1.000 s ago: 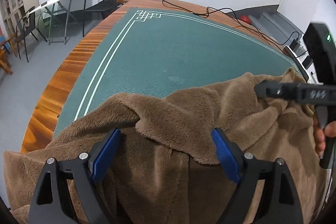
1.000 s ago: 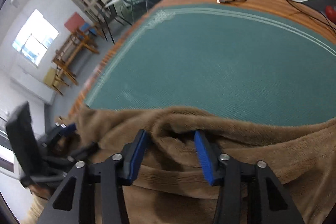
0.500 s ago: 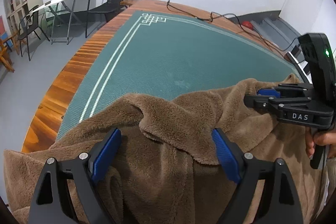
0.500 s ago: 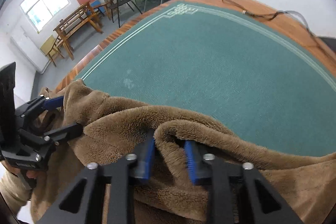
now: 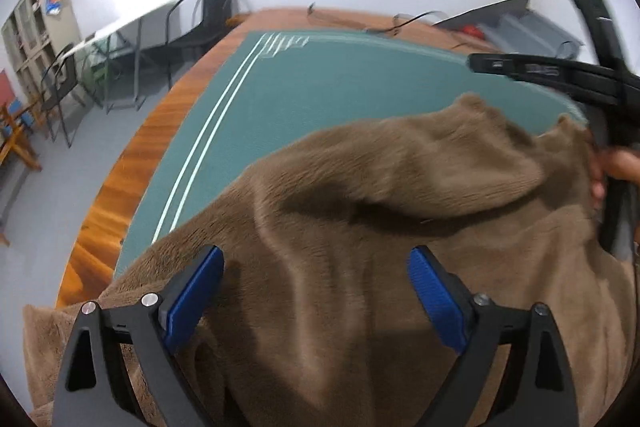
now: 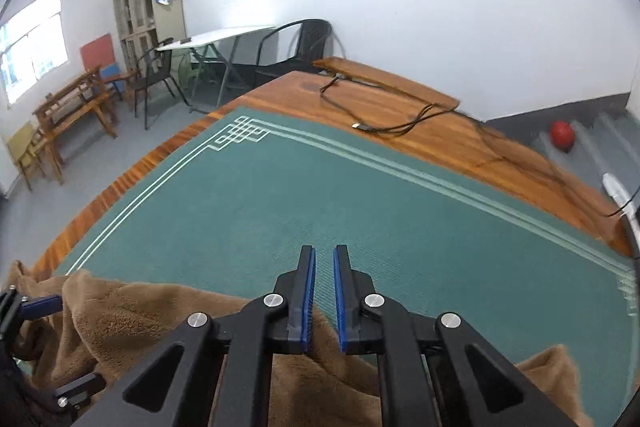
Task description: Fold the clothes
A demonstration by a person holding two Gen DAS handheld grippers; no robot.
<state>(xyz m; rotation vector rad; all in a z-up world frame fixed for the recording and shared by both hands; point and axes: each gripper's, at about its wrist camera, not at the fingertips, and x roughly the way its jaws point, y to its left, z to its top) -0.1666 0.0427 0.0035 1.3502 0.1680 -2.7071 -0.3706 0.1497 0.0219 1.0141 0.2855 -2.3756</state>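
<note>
A brown fleece garment [image 5: 380, 227] lies bunched at the near edge of the green mat [image 5: 320, 83]. My left gripper [image 5: 316, 287] is open, its blue pads wide apart over the fleece. My right gripper [image 6: 323, 291] is nearly shut, a thin gap between its pads, raised above the garment [image 6: 132, 323]; fleece hangs just under the base of its fingers, and whether it pinches any is unclear. The right gripper also shows in the left wrist view [image 5: 520, 69], above the garment's far right edge. The left gripper shows at the left edge of the right wrist view [image 6: 36, 307].
The green mat [image 6: 320, 195] covers a wooden table [image 6: 400, 107]. Black cables [image 6: 400, 123] lie on the far wood strip. Chairs [image 6: 296, 47], a folding table and benches stand beyond the table's left side. A red ball [image 6: 562, 135] lies on the steps at right.
My right gripper closed on a fold of fleece, then lifted up and tilted forward, so the garment now sits below it. The left gripper stayed open over the fleece and tilted upward.
</note>
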